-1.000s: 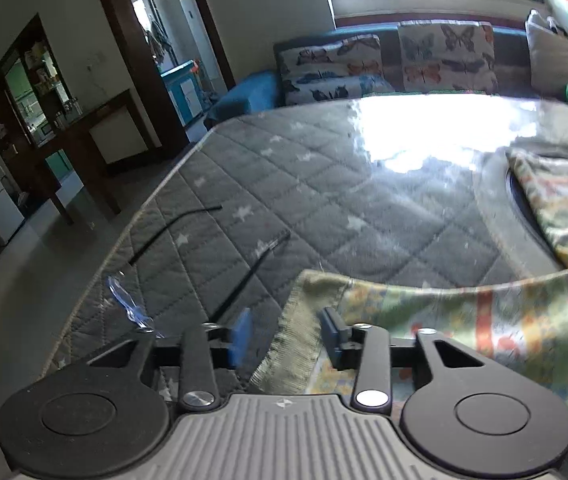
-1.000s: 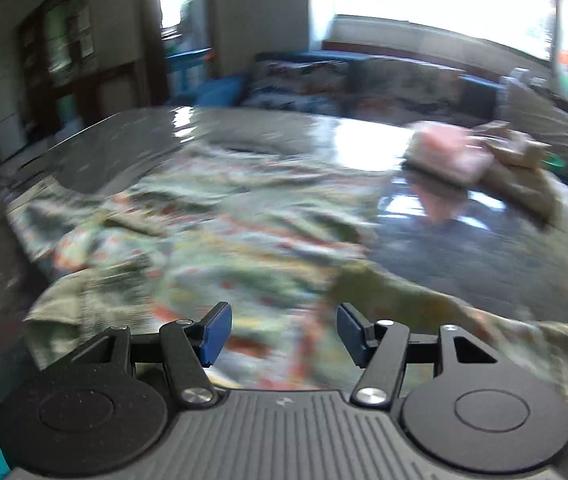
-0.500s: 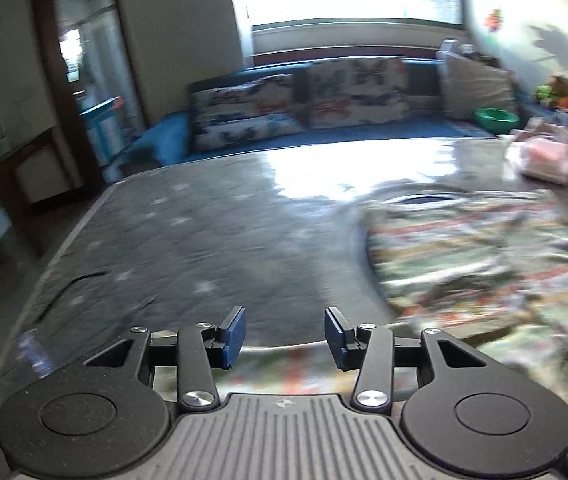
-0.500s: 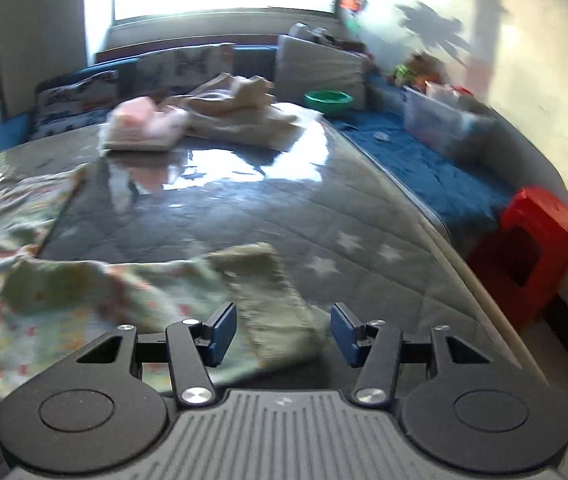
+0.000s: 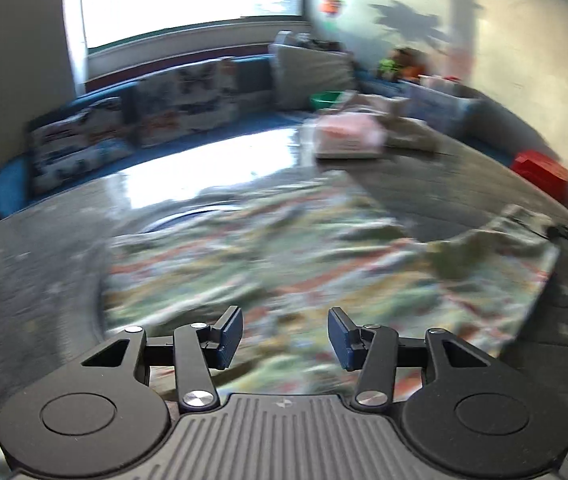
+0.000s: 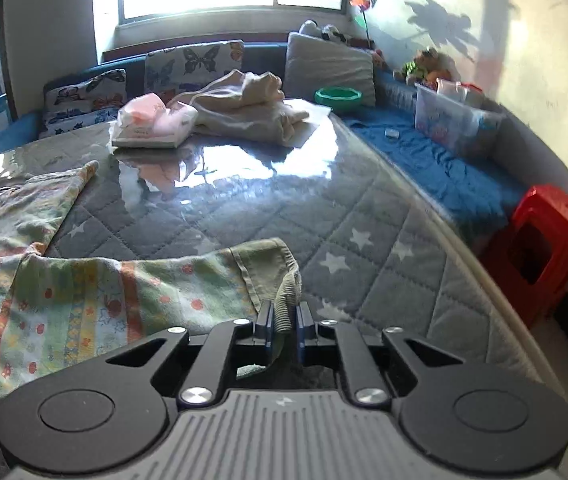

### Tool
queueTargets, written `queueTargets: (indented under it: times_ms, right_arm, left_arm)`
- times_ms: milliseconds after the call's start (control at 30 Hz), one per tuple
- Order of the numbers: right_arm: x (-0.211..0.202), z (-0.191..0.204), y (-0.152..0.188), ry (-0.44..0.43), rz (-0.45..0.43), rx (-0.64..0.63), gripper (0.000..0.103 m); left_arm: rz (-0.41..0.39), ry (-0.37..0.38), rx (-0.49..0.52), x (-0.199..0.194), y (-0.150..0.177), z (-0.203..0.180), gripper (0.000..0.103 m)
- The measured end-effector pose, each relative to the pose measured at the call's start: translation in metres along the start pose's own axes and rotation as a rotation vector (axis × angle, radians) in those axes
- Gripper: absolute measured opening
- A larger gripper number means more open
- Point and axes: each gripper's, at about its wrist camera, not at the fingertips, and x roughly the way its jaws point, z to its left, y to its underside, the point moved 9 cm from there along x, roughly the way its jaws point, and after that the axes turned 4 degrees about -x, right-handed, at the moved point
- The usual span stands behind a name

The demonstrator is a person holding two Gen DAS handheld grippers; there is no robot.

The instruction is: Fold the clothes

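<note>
A pale green printed garment (image 5: 284, 264) lies spread on the grey quilted table (image 6: 323, 220); motion blurs it in the left wrist view. My left gripper (image 5: 284, 336) hovers over its near part, jaws opening, with nothing between the blue pads. In the right wrist view one sleeve of the garment (image 6: 124, 292) reaches toward me and ends in a ribbed cuff (image 6: 285, 280). My right gripper (image 6: 284, 316) is closing, and its pads pinch that cuff. The far tip of the right gripper shows dimly at the sleeve end in the left wrist view.
A folded pink garment (image 6: 152, 120) and a heap of beige clothes (image 6: 252, 108) sit at the table's far side. A green bowl (image 6: 337, 98), cushions and a clear plastic box (image 6: 451, 120) line the blue sofa. A red stool (image 6: 551, 232) stands right of the table edge.
The left view swung right, from the table's left edge to over the garment. The right gripper swung right to the sleeve end and closed on its cuff.
</note>
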Motion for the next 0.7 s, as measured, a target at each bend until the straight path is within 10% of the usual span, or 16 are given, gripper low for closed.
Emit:
queueTargets:
  times_ms: [500,700]
  right_arm:
    - [-0.003,0.001,-0.022,0.072,-0.063,-0.061,0.021]
    - [0.021,0.029,-0.039,-0.07,-0.065,-0.078,0.021]
  left_arm:
    - [0.067,0.16,0.158,0.031,0.014,-0.088,0.051]
    - [0.085,0.189,0.193,0.035,0.022,-0.108,0.051]
